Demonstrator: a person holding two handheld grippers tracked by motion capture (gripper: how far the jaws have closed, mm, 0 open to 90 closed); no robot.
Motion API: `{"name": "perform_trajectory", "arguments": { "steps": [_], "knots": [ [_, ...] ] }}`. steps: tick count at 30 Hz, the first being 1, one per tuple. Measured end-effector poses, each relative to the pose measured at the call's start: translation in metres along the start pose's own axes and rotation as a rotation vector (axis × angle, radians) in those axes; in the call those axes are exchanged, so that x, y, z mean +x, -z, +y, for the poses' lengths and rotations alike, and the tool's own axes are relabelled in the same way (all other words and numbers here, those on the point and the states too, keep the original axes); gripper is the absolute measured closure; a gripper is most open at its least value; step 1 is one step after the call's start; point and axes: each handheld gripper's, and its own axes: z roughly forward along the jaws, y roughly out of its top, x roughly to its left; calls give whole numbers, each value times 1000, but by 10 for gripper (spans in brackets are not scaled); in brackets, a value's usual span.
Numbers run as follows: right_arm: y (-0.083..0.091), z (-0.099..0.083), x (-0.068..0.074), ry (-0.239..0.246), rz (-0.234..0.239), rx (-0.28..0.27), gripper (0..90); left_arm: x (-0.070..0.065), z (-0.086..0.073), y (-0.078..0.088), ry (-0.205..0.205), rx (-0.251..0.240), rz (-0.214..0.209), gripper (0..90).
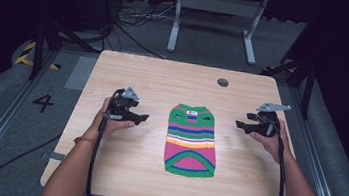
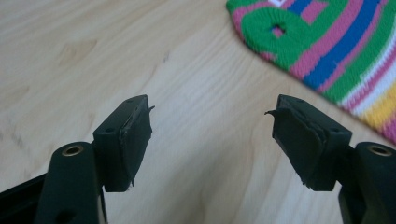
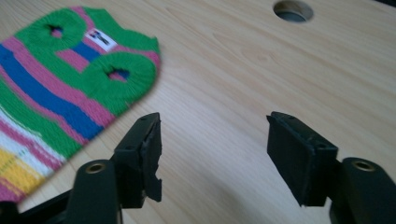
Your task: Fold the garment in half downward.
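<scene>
A small knitted striped garment (image 1: 192, 140) in green, pink, blue, white and yellow lies flat at the middle of the wooden table (image 1: 140, 73). My left gripper (image 1: 140, 119) hovers to its left, jaws apart with only bare wood between them (image 2: 212, 135); the garment's green sleeve hole (image 2: 279, 29) lies beyond it at the upper right. My right gripper (image 1: 239, 125) is held to the garment's right, also open and empty (image 3: 215, 140). From it, the garment's collar with a white label (image 3: 100, 39) lies to the upper left.
A round cable hole (image 1: 222, 82) sits near the table's far edge, also seen as a grommet hole (image 3: 293, 10). Behind the table stand a white frame (image 1: 218, 12) and floor cables. Dark stands flank both sides.
</scene>
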Motion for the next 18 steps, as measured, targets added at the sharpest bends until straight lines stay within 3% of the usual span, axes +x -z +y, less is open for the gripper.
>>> {"name": "perform_trajectory", "arguments": {
  "steps": [2,8,12,18],
  "knots": [
    [-11,17,4,27,2,-2,406,-3,17,-13,-5,-3,-2,322],
    [-38,39,12,56,30,9,474,0,39,-40,-3,11,7,379],
    [-58,48,21,72,46,28,516,3,52,-60,31,16,25,404],
    [-86,54,28,84,55,57,586,-6,64,-87,26,34,7,431]
  ]
}}
